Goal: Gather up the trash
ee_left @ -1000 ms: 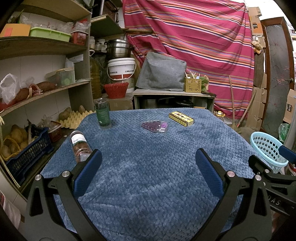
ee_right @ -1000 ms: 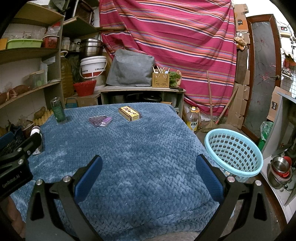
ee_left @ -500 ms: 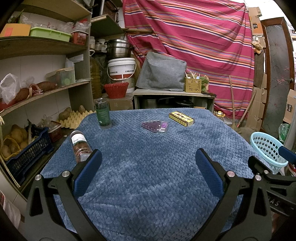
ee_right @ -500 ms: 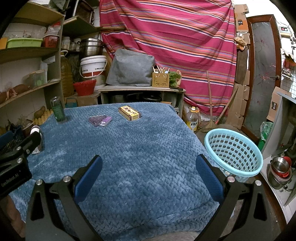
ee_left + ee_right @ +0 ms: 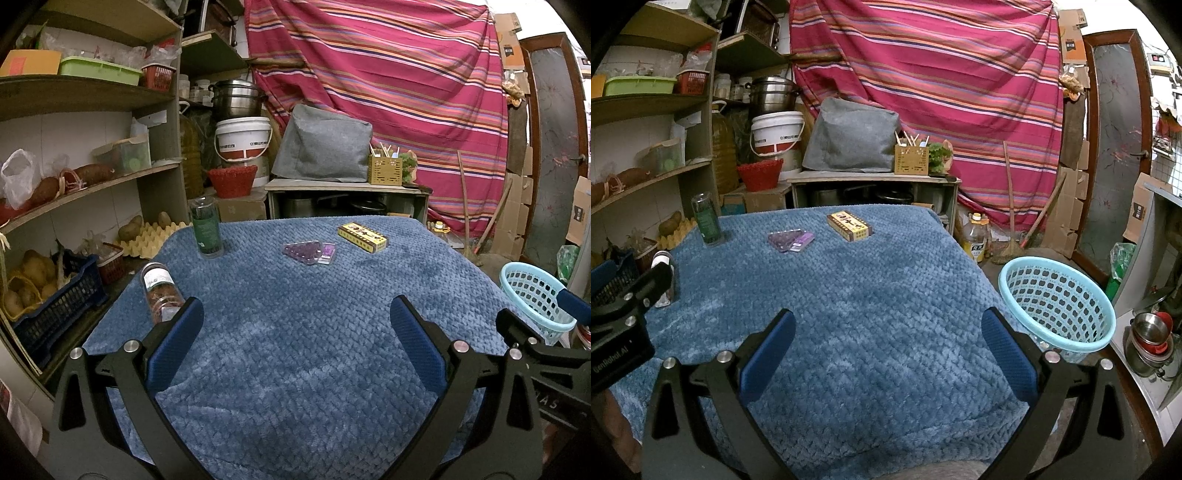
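Left gripper [image 5: 295, 325] and right gripper [image 5: 888, 326] both spread wide, empty. Toppled jar [image 5: 159, 291] just beside left gripper's left finger; purple blister pack [image 5: 310, 252] and yellow box [image 5: 362, 236] well ahead; blue basket [image 5: 1058, 302] right of right gripper.

Two bottles [image 5: 206, 232] [image 5: 159, 291], one yellow box [image 5: 362, 236], one purple packet [image 5: 309, 252], one basket [image 5: 1057, 303]

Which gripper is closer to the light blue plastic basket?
Right. The right gripper is next to the light blue plastic basket, which sits just off its right side. The left gripper is further left over the blue blanket.
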A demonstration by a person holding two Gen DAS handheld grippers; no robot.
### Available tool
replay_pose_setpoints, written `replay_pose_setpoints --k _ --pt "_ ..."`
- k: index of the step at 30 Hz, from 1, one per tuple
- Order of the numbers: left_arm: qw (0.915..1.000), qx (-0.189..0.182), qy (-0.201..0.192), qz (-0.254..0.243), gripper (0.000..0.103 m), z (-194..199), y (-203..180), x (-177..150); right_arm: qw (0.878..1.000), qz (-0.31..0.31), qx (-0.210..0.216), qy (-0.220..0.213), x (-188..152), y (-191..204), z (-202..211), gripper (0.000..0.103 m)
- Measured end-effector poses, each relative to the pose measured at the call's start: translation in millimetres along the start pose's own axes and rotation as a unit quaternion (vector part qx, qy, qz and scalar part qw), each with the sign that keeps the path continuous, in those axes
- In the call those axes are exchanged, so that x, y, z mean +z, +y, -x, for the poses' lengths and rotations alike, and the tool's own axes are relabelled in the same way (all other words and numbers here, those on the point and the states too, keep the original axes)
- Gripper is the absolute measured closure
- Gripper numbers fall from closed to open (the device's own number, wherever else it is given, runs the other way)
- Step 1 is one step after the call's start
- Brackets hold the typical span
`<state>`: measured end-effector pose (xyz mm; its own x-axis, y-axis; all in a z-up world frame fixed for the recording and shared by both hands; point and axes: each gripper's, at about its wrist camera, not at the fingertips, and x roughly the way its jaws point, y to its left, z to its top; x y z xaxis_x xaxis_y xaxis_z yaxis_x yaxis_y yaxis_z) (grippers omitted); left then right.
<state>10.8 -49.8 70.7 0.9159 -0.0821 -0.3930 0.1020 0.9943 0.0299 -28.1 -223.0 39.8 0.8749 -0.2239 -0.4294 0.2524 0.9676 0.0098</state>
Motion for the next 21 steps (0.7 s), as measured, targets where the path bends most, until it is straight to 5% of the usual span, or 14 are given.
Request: replay_pose_setpoints --k 21 --pt "0.9999 0.003 0.008 0.010 0.005 -2.1 8.9 5.2 1.000 0.002 0.000 0.000 -0.8 -2.1 0.7 0.005"
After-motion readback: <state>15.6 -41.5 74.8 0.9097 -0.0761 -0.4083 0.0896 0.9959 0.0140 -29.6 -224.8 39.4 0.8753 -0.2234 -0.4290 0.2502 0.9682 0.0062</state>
